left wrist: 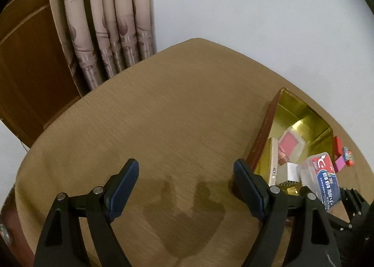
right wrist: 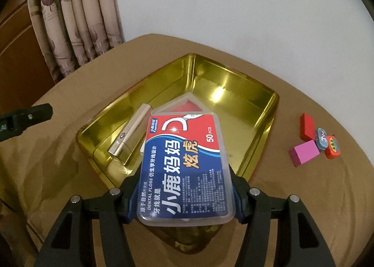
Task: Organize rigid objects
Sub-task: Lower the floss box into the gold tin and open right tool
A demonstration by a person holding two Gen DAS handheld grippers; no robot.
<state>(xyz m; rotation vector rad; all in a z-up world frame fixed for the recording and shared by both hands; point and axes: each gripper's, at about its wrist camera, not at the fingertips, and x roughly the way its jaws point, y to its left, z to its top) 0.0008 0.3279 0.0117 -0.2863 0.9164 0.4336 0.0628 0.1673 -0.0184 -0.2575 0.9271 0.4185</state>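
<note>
R gripper (right wrist: 184, 196) clamps floss box (right wrist: 184, 168) over gold tin (right wrist: 268, 112); L gripper (left wrist: 185, 187) jaws apart.

Clear floss box (right wrist: 184, 168), red-blue label up, held above gold tin (right wrist: 257, 96); silver case (right wrist: 131, 136), pink-lidded box (left wrist: 291, 144) inside; red block (right wrist: 307, 126), pink block (right wrist: 303, 152), two erasers (right wrist: 327, 144) beside tin.

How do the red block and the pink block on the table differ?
The red block lies nearer the wall; the pink block lies nearer the camera. Red is darker, pink paler. Both are plain rectangular blocks resting on the table, outside the tin.
</note>
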